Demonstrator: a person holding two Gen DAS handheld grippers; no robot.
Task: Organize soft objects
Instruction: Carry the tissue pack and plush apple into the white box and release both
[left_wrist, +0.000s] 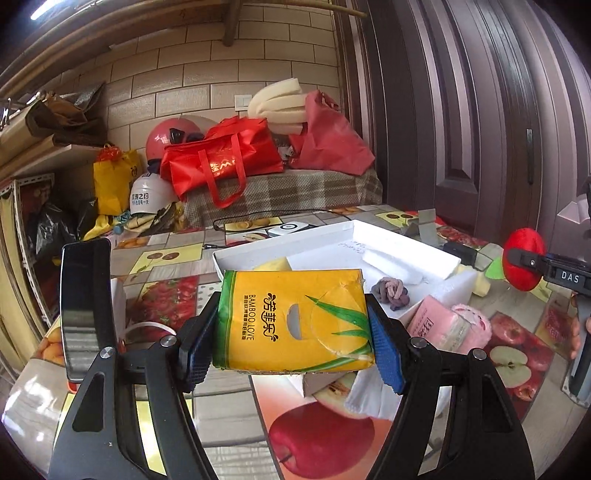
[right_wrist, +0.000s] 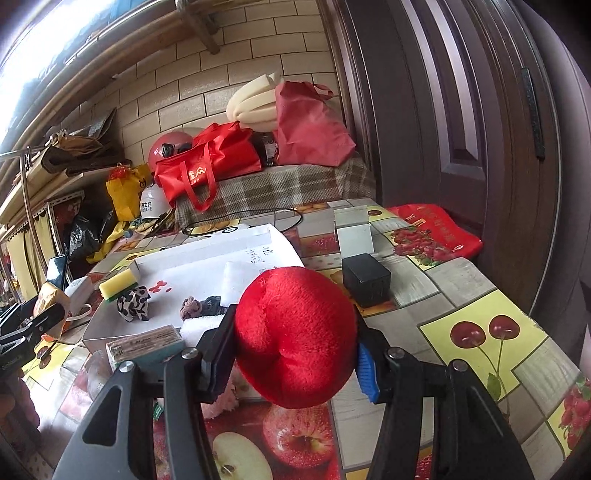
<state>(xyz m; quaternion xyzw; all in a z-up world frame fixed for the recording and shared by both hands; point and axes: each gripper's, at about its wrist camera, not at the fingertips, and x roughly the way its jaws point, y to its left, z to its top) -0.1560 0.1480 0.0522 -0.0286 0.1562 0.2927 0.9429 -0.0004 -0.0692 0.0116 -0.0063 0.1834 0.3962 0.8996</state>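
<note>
My left gripper (left_wrist: 291, 332) is shut on a yellow tissue pack (left_wrist: 291, 317) and holds it above the table, in front of a white box (left_wrist: 354, 236). My right gripper (right_wrist: 295, 350) is shut on a red plush toy (right_wrist: 295, 336), also seen at the right in the left wrist view (left_wrist: 522, 258). The white box (right_wrist: 207, 254) holds a yellow sponge (right_wrist: 116, 283), a spotted scrunchie (right_wrist: 133, 303), a mauve scrunchie (right_wrist: 190, 307) and a white foam piece (right_wrist: 240, 280). The mauve scrunchie (left_wrist: 392, 293) lies just right of the tissue pack. A pink tissue pack (left_wrist: 439, 325) and pink fluffy item (left_wrist: 476, 323) lie right of the left gripper.
A fruit-print tablecloth (right_wrist: 461, 295) covers the table. A black box (right_wrist: 365, 278) and a grey stand (right_wrist: 352, 229) sit right of the white box. A phone (left_wrist: 85, 306) stands at the left. Red bags (left_wrist: 221, 158) and helmets lie on a bench behind. A door (left_wrist: 480, 110) is at right.
</note>
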